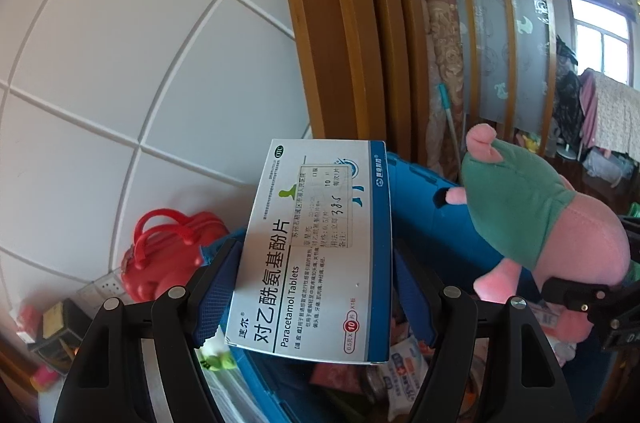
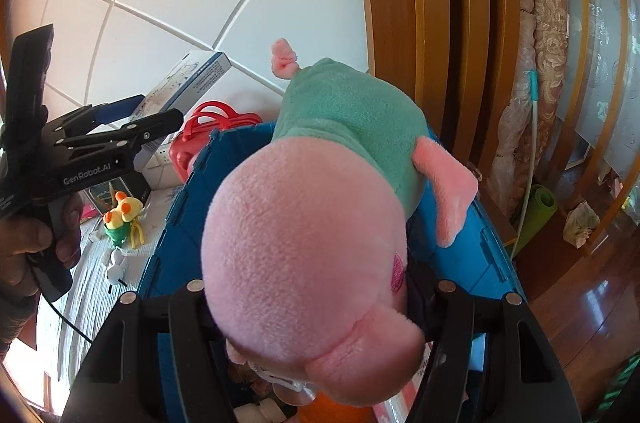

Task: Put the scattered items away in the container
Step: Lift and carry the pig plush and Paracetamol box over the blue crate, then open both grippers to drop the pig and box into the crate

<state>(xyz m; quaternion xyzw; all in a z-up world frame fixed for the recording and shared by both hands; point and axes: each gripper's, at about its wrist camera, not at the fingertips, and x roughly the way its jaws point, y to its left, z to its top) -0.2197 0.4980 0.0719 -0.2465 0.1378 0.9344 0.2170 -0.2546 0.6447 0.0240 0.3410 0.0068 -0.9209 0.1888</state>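
Note:
My left gripper (image 1: 312,287) is shut on a white and blue box of paracetamol tablets (image 1: 320,247), its blue pads pressing both long sides. It holds the box in the air above the blue container (image 1: 420,191). My right gripper (image 2: 312,303) is shut on a pink plush pig in a green shirt (image 2: 312,243), gripping the head, also over the blue container (image 2: 184,223). The left wrist view shows the pig (image 1: 540,215) at the right. In the right wrist view the left gripper (image 2: 156,111) with the box (image 2: 188,79) is at the left, held by a hand (image 2: 24,243).
A red bag (image 1: 168,255) sits behind the container by the white tiled wall. A yellow toy (image 2: 120,215) and a small white toy (image 2: 116,263) lie on the surface left of the container. Packets (image 1: 404,363) lie inside it. A wooden door frame (image 2: 440,63) and a green rolled mat (image 2: 536,215) stand to the right.

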